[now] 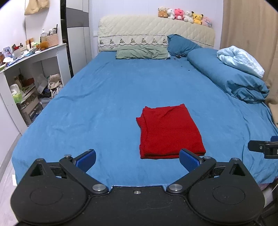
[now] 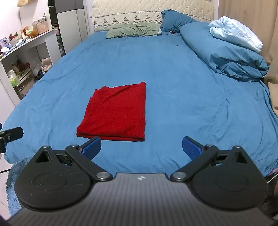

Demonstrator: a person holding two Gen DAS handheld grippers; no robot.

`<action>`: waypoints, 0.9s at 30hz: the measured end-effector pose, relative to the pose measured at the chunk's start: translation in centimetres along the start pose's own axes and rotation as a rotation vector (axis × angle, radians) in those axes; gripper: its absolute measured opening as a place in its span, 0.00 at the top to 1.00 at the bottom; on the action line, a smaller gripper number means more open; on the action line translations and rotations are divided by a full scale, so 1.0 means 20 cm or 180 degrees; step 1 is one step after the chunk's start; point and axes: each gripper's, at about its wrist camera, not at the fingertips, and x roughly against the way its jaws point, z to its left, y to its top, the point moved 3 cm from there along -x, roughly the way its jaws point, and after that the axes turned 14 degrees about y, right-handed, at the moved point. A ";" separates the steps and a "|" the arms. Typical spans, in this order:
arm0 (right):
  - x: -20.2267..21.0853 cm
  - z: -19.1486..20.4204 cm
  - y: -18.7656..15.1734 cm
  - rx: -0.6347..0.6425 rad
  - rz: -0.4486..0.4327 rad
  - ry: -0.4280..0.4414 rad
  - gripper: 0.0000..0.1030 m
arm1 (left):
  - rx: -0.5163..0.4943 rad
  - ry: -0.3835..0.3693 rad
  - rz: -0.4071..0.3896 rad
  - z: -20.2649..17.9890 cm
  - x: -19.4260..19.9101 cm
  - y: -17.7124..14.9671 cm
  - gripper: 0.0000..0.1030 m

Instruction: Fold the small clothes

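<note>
A red garment point(image 1: 169, 132) lies folded into a neat rectangle on the blue bed sheet point(image 1: 104, 107), near the foot of the bed. My left gripper point(image 1: 137, 160) hovers just in front of its near edge, open wide, nothing between the blue pads point(image 1: 86, 160). In the right wrist view the same red garment point(image 2: 115, 113) lies ahead and to the left. My right gripper point(image 2: 141, 146) is open wide too, over bare blue sheet point(image 2: 173, 104), its left pad point(image 2: 92, 147) close to the cloth's near edge but apart from it. Each gripper's tip shows at the other view's edge.
A rolled blue duvet point(image 1: 225, 74) with a pale blue blanket point(image 1: 241, 59) lies along the right side. Pillows point(image 1: 141, 53) and plush toys point(image 1: 184, 15) sit at the headboard. A cluttered white shelf unit point(image 1: 33, 69) stands left of the bed. A blue rug point(image 2: 12, 182) lies on the floor.
</note>
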 end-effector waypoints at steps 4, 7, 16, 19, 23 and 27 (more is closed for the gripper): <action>0.02 0.00 0.00 0.0013 -0.0017 -0.0016 0.00 | 0.0006 -0.0018 -0.0028 0.01 0.01 0.01 0.00; 0.03 0.00 0.00 0.0022 -0.0022 -0.0020 0.00 | 0.0023 -0.0030 -0.0051 0.01 0.02 0.01 0.00; 0.04 -0.01 0.01 0.0031 -0.0037 -0.0037 0.00 | 0.0006 -0.0028 -0.0075 0.00 0.03 0.00 0.00; 0.04 -0.01 0.01 0.0038 -0.0037 -0.0043 0.00 | -0.0005 -0.0036 -0.0080 -0.01 0.04 0.00 0.00; 0.04 -0.01 0.01 0.0037 -0.0038 -0.0042 0.00 | -0.0016 -0.0030 -0.0084 -0.01 0.04 0.00 0.00; 0.04 -0.01 0.01 0.0038 -0.0039 -0.0046 0.00 | -0.0009 -0.0030 -0.0088 -0.01 0.04 0.00 0.00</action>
